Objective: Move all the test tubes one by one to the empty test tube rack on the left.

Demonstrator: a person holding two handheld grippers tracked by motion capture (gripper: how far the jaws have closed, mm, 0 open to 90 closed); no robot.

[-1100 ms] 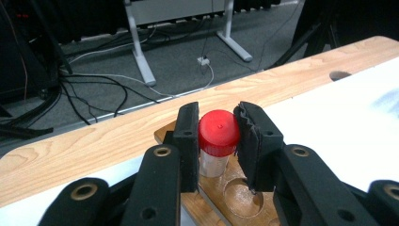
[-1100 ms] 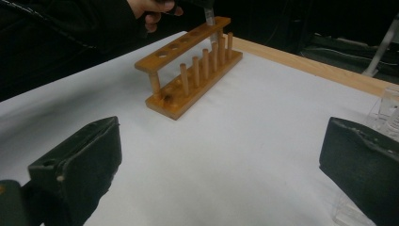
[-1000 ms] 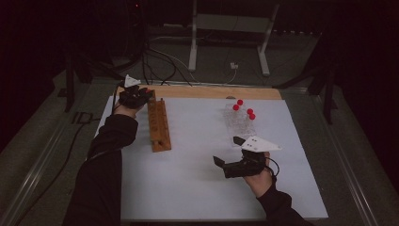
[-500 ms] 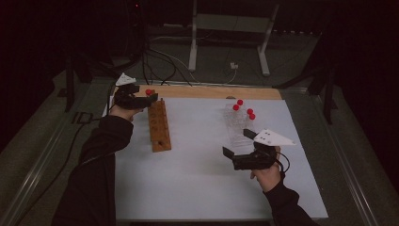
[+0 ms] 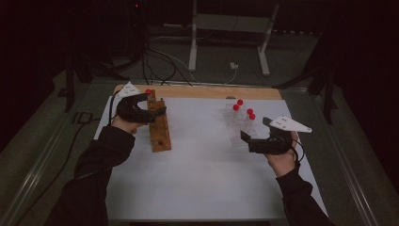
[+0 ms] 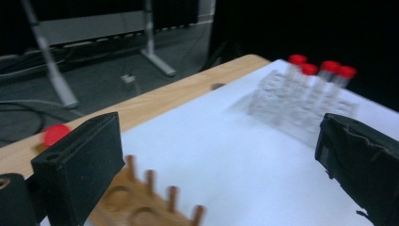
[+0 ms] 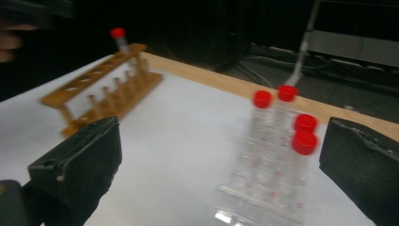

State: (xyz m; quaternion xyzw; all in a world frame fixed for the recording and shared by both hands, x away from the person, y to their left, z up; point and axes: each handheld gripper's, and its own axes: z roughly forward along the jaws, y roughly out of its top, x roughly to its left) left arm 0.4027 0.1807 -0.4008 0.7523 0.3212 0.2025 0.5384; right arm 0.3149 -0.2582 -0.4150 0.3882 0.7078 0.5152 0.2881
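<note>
left gripper [image 5: 160, 112]: jaws just spread, nothing between | right gripper [image 5: 244, 140]: jaws wide, empty, middle right | red-capped tubes [image 5: 243, 109]: likely light, slippery, breakable; pinch below cap

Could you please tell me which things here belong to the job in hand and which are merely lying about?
Part of the job:
wooden rack
red-capped tube in the wooden rack
clear rack
four red-capped tubes
left gripper
right gripper

Lying about:
floor cables
metal stand

Red-capped tube [image 5: 148, 92] upright in wooden rack [image 5: 158, 126]
</note>
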